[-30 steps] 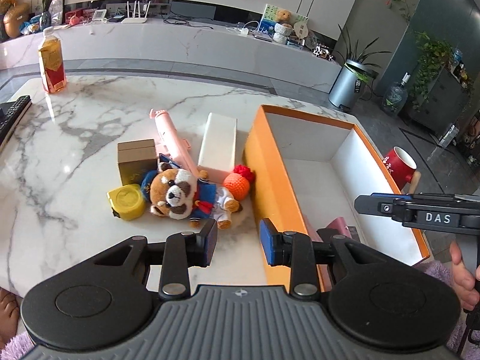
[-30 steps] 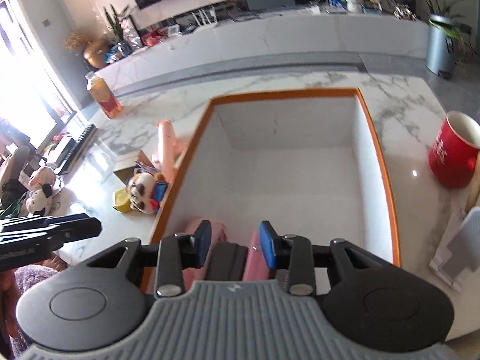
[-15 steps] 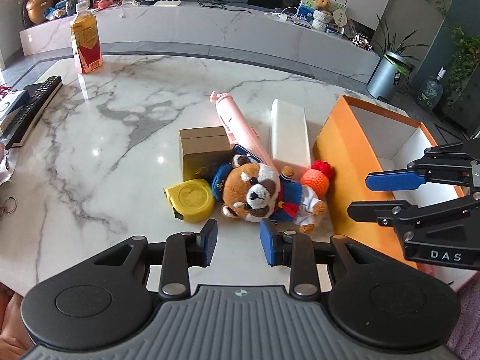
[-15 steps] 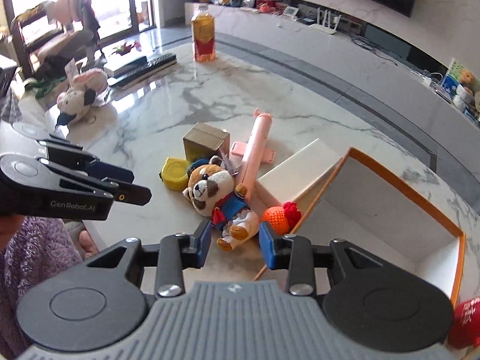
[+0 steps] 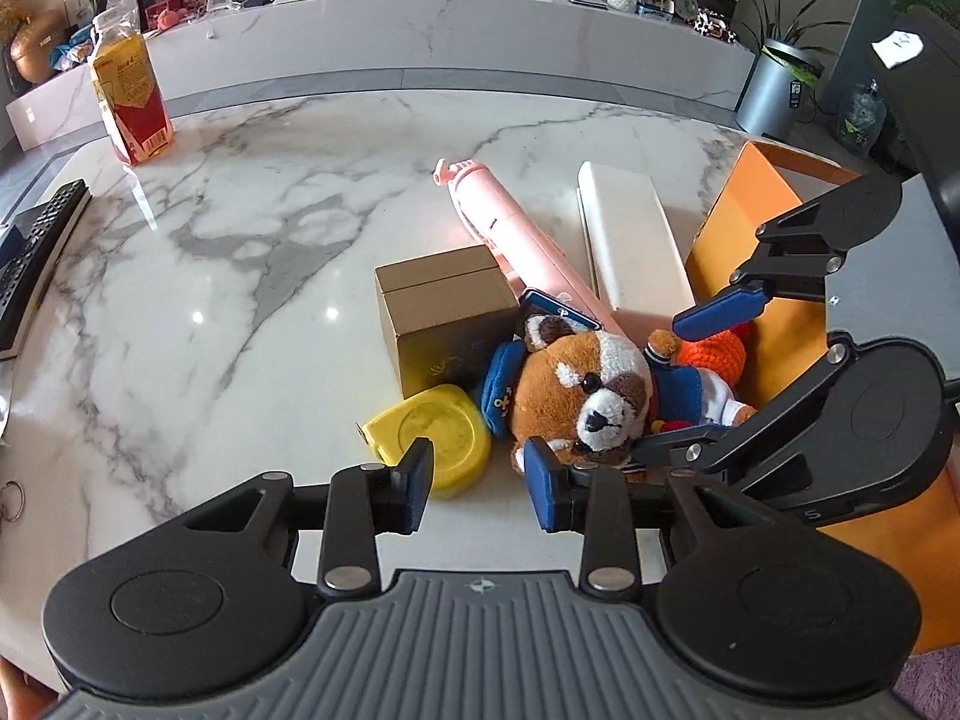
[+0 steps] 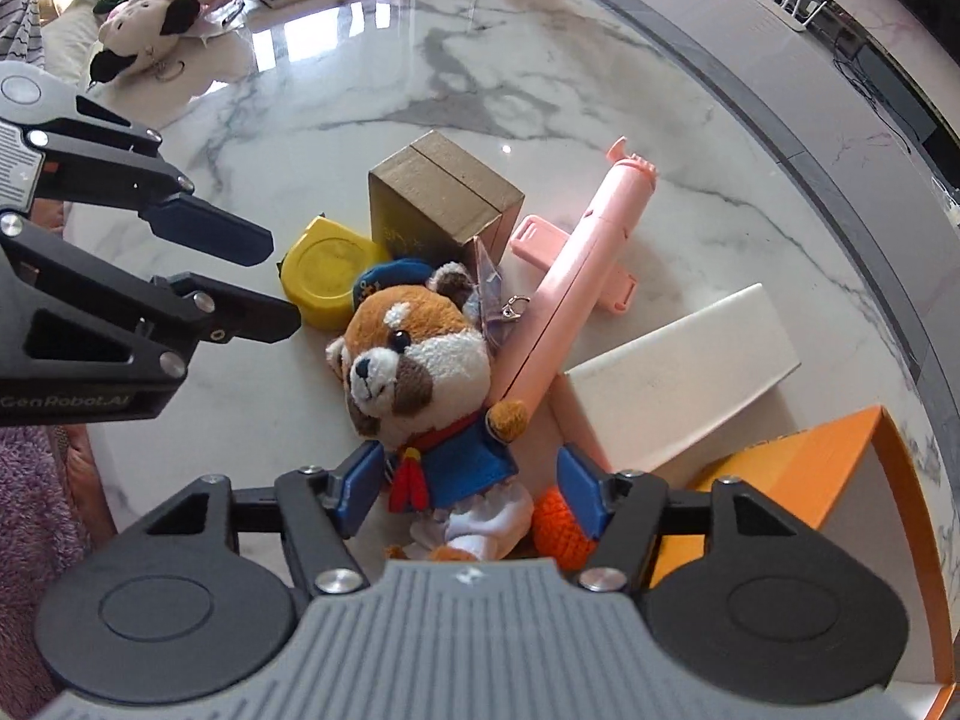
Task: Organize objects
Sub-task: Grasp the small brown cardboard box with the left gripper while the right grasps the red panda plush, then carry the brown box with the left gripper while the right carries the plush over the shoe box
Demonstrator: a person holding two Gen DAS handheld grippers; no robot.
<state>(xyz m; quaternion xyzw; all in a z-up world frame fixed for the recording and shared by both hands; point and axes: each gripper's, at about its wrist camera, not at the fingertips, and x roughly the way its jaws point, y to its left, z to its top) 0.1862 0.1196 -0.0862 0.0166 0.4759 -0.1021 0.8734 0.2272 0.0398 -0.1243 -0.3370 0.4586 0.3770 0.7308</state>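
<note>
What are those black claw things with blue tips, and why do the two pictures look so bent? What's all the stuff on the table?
No robot here: a person holds a two-fingered grabber in each hand, each carrying a wide-angle camera that looks along its fingers, which bends the view. One picture is from the left gripper, the other from the right gripper; each also sees the other. Both are open and hold nothing. The right one's fingers sit either side of a plush toy, not clamped on it. On the marble table beside the toy lie a yellow tape measure, a brown box, a pink tube, a white box, an orange knitted ball and an orange bin.
</note>
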